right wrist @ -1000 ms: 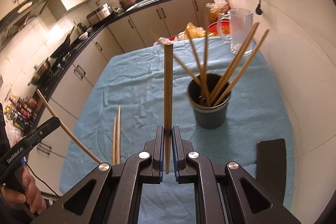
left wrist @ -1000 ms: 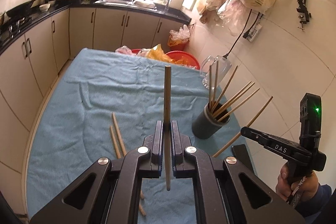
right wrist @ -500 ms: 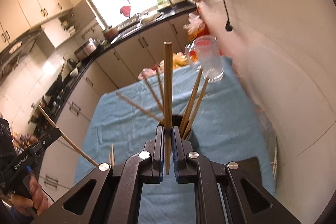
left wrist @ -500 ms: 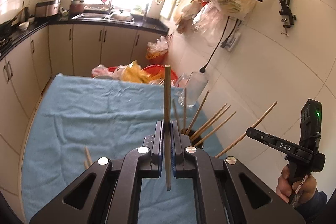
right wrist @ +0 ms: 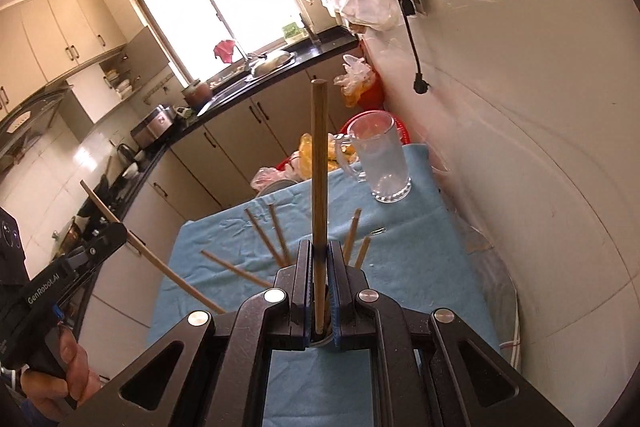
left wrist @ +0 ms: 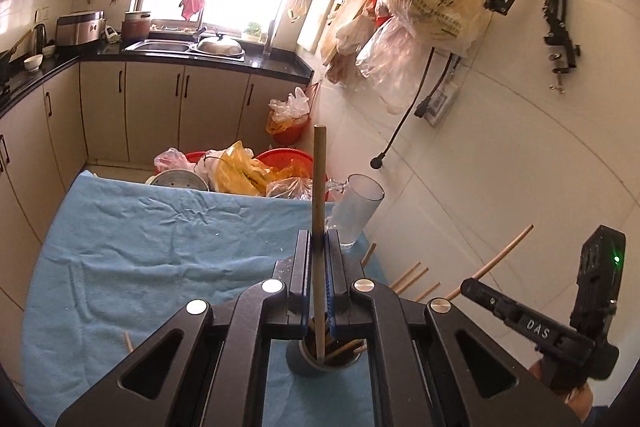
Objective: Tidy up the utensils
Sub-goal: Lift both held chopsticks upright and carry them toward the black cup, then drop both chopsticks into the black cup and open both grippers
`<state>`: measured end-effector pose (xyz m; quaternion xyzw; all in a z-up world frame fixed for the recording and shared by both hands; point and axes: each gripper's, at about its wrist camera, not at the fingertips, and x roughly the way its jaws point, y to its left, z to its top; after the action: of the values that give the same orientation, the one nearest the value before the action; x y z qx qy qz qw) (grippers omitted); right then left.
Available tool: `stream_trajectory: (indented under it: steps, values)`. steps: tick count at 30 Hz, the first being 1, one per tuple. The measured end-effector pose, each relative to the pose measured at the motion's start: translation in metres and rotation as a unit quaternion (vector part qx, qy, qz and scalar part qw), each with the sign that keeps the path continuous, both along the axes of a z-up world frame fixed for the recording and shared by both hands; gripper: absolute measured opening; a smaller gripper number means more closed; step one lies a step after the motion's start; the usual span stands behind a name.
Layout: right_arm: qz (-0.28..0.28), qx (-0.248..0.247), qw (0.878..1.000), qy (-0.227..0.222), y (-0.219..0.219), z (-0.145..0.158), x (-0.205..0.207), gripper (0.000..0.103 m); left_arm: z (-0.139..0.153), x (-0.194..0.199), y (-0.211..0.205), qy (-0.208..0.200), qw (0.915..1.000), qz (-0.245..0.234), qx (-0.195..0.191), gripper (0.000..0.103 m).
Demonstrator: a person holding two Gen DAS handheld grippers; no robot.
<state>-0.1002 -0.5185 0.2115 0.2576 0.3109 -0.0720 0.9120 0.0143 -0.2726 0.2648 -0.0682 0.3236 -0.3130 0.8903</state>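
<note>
Left wrist view
Left gripper (left wrist: 319, 247): clamped on one chopstick (left wrist: 319, 187), upright.
Cup (left wrist: 316, 363): dark, on the blue cloth (left wrist: 140, 247), directly below the chopstick's lower end (more sticks inside).

Right wrist view
Right gripper (right wrist: 319, 259): clamped on a second chopstick (right wrist: 319, 167).
Glass mug (right wrist: 380, 159): on the cloth, beyond.
</note>
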Motion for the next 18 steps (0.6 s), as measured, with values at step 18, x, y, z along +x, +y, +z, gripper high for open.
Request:
stream_trajectory:
  steps: [18]
  values:
    - [0.009,0.02,0.999,0.047,-0.013,-0.041,0.026,0.008,-0.047,0.024,-0.027,0.043,0.9983,0.007,0.038,0.006]
